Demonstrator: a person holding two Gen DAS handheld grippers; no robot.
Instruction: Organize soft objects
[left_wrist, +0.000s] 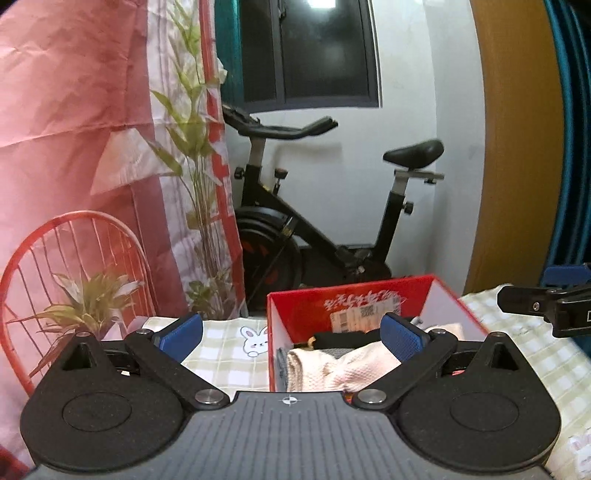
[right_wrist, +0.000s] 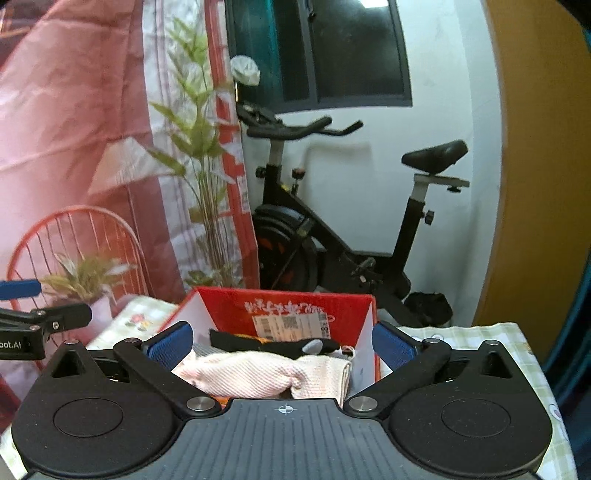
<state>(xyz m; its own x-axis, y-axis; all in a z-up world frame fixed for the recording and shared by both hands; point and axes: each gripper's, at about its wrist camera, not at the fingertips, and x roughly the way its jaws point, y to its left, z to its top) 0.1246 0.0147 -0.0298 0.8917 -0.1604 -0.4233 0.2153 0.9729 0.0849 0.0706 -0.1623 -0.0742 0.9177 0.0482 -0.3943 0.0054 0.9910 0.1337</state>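
A red cardboard box (left_wrist: 314, 306) (right_wrist: 280, 306) stands on the checked tablecloth. A pale pink waffle towel (left_wrist: 332, 365) (right_wrist: 258, 373) lies in it on top of a black cloth item (left_wrist: 343, 338) (right_wrist: 273, 345) and some grey fabric. My left gripper (left_wrist: 291, 338) is open above the box's near left corner, with nothing between its blue pads. My right gripper (right_wrist: 282, 345) is open wide above the box, its pads apart from the towel below. Each gripper shows at the edge of the other's view.
The table (right_wrist: 461, 336) has a green-and-white checked cloth with a rabbit print (left_wrist: 255, 341). A red wire chair (left_wrist: 74, 258) and a potted plant (left_wrist: 88, 299) stand at the left. A black exercise bike (right_wrist: 351, 240) is against the white wall behind. Pink curtains hang left.
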